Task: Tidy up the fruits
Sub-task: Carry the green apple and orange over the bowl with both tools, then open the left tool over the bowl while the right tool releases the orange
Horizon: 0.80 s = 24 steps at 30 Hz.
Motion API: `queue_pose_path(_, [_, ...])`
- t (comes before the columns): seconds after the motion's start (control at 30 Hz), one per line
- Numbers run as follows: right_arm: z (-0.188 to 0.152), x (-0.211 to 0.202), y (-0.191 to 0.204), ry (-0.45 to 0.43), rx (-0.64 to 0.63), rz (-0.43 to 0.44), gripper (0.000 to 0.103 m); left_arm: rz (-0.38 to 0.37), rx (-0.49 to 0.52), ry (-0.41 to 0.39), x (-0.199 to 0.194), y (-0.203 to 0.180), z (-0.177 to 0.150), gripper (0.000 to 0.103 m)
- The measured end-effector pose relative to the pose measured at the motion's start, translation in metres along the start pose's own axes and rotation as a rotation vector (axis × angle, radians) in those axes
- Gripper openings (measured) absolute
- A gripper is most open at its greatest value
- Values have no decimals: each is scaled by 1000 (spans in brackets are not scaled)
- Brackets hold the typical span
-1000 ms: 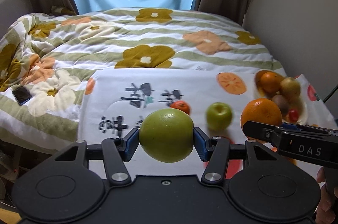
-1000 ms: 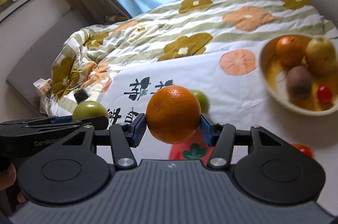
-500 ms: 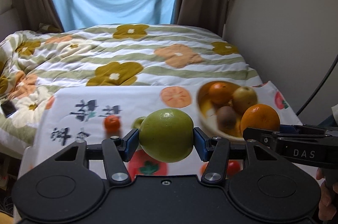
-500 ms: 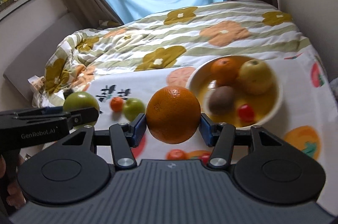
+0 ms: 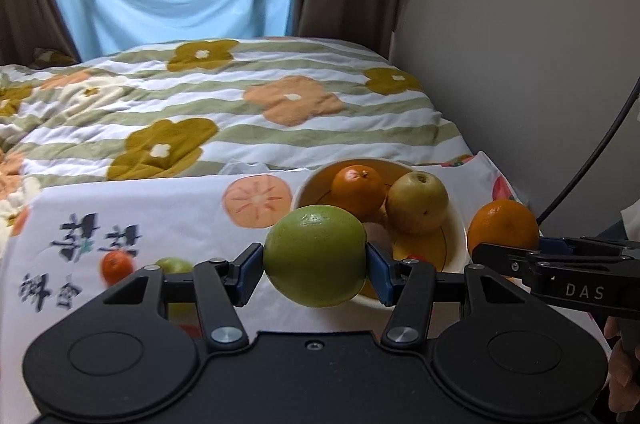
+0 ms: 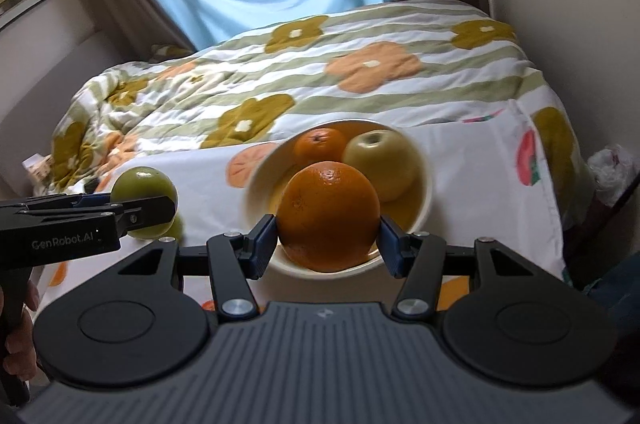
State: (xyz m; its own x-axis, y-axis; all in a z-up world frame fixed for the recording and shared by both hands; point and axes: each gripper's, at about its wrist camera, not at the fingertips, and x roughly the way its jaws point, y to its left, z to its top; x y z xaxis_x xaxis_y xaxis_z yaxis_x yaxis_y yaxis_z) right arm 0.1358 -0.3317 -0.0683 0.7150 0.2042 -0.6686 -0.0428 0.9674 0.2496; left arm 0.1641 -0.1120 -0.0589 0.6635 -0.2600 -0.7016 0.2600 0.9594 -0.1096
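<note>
My left gripper [image 5: 315, 266] is shut on a green apple [image 5: 315, 256], held above the cloth just left of and in front of the white bowl [image 5: 454, 224]. My right gripper [image 6: 328, 218] is shut on a large orange [image 6: 328, 216], held over the near rim of the bowl [image 6: 424, 199]. The bowl holds an orange [image 5: 357, 185], a yellow-green apple [image 5: 417, 201] and smaller fruit, partly hidden. In the left wrist view the right gripper's orange [image 5: 503, 228] shows right of the bowl. In the right wrist view the left gripper's apple [image 6: 144, 195] shows at left.
A small tangerine [image 5: 117, 267] and a green apple [image 5: 174, 265] lie on the white printed cloth [image 5: 160, 212] at left. A floral duvet [image 5: 240, 111] covers the bed behind. A wall stands close on the right, with a black cable [image 5: 588, 159].
Both grippers have swung right toward the bowl with their fruit still held. The bowl now sits right in front of the right gripper's orange and beside the left gripper's apple.
</note>
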Motion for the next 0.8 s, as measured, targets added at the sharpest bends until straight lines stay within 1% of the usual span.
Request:
queue_pose_path(0.2, [5,23,-17,25,65,-49,69,-45,42,51,43,-4,15,59])
queue_pose_path(0.47, [10,46,-21,40,113,-97,69,-67,92,92,91,-2,32,59])
queue_pose_path(0.67, [10,53,-21,42,113,-123,69,-69,139,118,114,-5,35,59])
queue_pose_path(0.8, [8,56,-24,52,129,-140,69,-67,164,132,121,-5,32,60])
